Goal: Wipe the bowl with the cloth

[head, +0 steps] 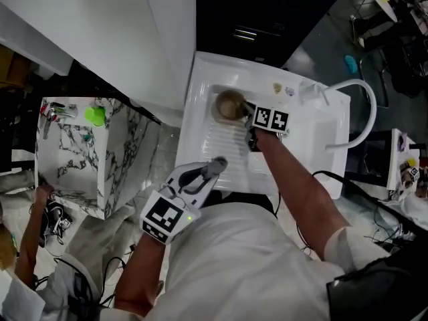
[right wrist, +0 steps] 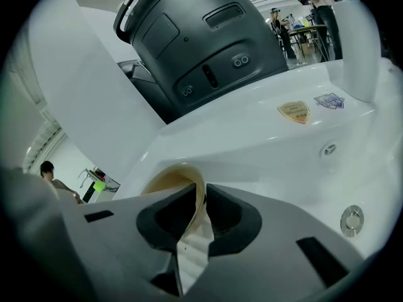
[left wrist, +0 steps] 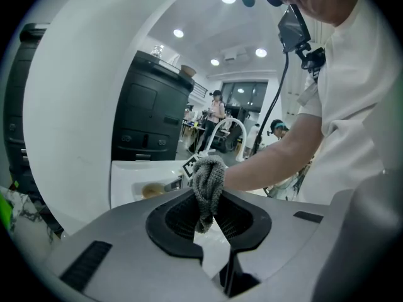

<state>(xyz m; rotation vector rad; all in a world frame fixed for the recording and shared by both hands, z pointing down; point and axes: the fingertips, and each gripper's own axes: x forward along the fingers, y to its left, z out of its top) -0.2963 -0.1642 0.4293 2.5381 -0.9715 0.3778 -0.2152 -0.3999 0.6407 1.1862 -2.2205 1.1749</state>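
Note:
A tan bowl (head: 229, 105) sits in the white sink (head: 314, 149), toward its far left corner. My right gripper (head: 249, 116) is shut on the bowl's rim (right wrist: 196, 187), which runs between the two black pads. The bowl's inside (right wrist: 165, 182) shows just left of the jaws. My left gripper (head: 215, 165) hovers at the sink's near edge, shut on a grey knitted cloth (left wrist: 208, 184) that bunches up above the pads. In the left gripper view the bowl (left wrist: 152, 190) lies beyond the cloth, with my right forearm (left wrist: 277, 159) reaching toward it.
A white curved tap (head: 364, 109) stands at the sink's right side. Two stickers (right wrist: 295, 111) and an overflow hole (right wrist: 328, 149) mark the sink's back wall, a drain fitting (right wrist: 351, 219) lies at the right. A marble-patterned box (head: 80, 149) stands left of the sink.

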